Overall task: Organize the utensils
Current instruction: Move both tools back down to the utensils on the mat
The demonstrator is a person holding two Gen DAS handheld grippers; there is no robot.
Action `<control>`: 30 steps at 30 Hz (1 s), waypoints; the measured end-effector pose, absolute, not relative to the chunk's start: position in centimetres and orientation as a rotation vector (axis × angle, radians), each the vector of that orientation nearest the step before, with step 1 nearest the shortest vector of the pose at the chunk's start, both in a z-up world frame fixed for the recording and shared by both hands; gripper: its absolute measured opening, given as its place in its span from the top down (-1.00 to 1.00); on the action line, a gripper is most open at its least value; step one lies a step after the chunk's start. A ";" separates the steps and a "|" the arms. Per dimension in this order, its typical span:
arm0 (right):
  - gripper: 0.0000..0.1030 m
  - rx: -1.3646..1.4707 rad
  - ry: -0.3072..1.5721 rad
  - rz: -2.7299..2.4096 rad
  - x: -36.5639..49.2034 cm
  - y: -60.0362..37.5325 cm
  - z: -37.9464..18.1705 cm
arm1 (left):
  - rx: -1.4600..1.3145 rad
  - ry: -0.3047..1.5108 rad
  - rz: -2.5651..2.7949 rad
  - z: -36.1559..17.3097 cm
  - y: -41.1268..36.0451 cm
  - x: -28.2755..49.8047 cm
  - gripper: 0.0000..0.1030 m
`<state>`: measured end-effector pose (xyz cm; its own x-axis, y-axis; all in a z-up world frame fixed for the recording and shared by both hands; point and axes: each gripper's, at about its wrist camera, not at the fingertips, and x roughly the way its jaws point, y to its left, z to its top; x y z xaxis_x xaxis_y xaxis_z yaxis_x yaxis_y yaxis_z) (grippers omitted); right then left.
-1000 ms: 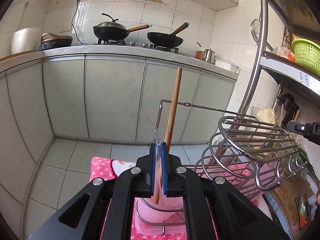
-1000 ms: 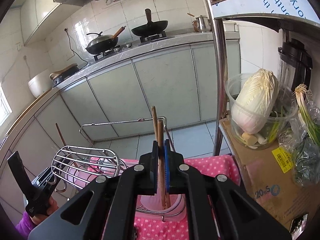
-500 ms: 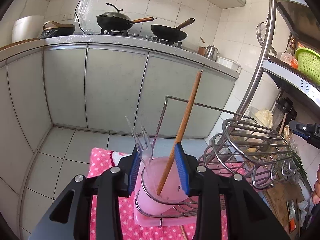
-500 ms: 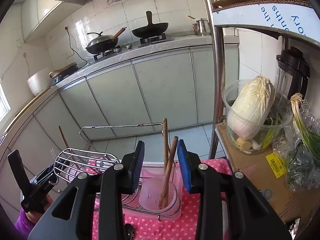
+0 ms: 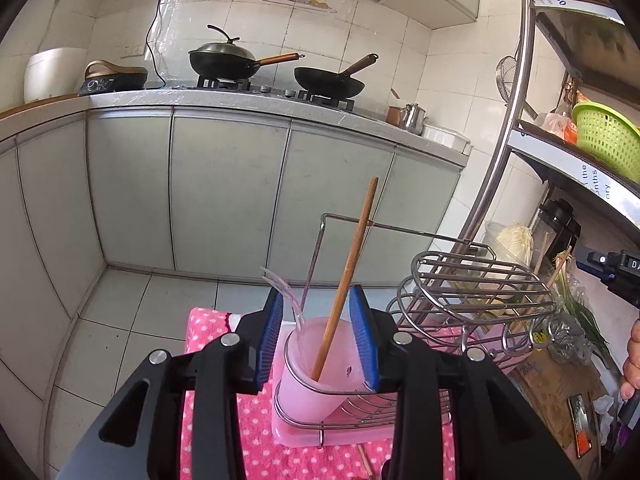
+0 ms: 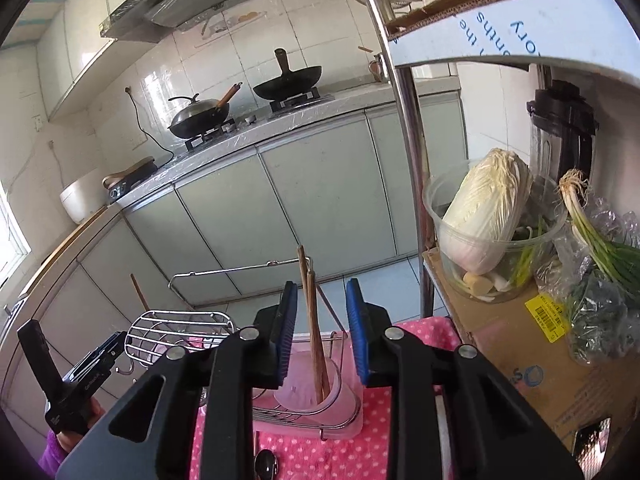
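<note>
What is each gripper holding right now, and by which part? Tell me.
Nothing. The left gripper and right gripper both stand open around chopsticks resting in pink cups.

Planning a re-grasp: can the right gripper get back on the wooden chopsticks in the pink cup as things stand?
Probably yes. The right gripper is open, with the chopsticks standing upright between its pads, and nothing blocks them above the pink cup.

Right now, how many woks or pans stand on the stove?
2. A lidded wok sits on the left burner, and an open black pan sits on the right burner beside it. No others show; some counter is out of view.
</note>
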<state>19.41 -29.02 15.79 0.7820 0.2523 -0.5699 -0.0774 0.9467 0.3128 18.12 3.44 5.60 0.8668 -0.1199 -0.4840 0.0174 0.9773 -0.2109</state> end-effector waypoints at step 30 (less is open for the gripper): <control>0.98 0.224 0.691 0.302 16.9 -25.1 15.9 | -0.201 0.532 -0.187 5.8 2.4 15.0 0.33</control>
